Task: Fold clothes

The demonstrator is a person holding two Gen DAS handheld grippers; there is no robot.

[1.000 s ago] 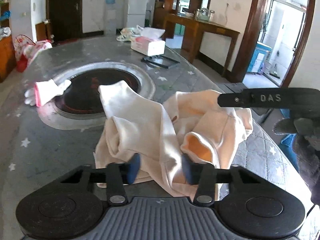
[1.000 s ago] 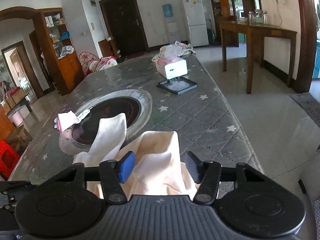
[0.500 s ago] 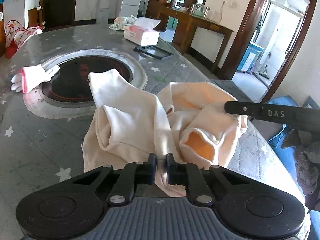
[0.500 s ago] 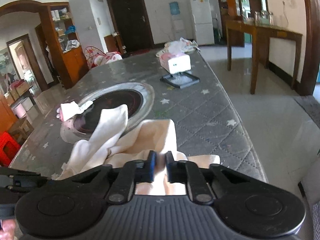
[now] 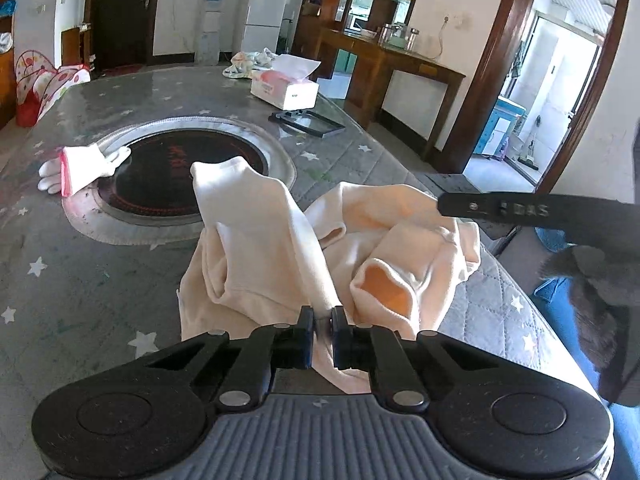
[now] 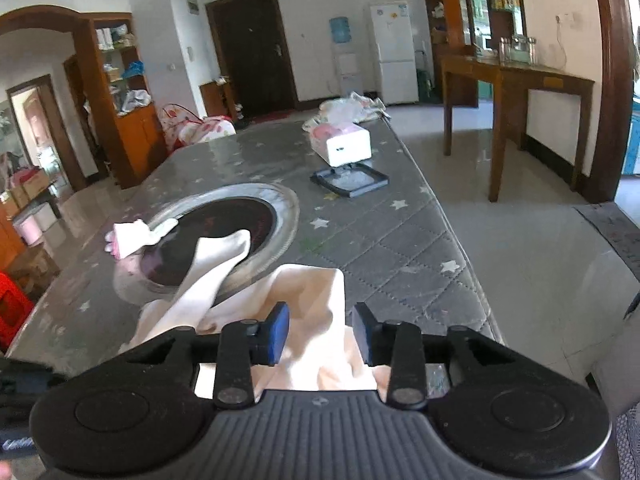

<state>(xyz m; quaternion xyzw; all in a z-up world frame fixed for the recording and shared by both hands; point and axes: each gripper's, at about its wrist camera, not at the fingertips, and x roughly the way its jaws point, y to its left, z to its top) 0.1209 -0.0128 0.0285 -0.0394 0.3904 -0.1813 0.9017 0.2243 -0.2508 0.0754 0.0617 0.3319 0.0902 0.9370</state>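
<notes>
A crumpled cream garment [image 5: 288, 256] lies bunched on the near end of the grey star-patterned table [image 5: 80, 280]; one sleeve reaches toward the round black hob. It also shows in the right wrist view [image 6: 316, 312]. My left gripper [image 5: 322, 330] is shut on a fold at the garment's near edge. My right gripper [image 6: 321, 330] is open, its blue pads on either side of a raised fold of the garment. The right gripper's body crosses the right of the left wrist view, above the garment.
A round black hob with a metal ring [image 5: 180, 172] sits mid-table. A white and pink glove [image 5: 76, 166] lies at its left. A tissue box [image 5: 284, 88] and a black tray [image 5: 308, 122] stand further back. The table's right edge [image 6: 476, 280] drops to the floor.
The left gripper closed on the garment's near edge and stays shut. The right gripper closed on a fold half a second ago and has now opened again.
</notes>
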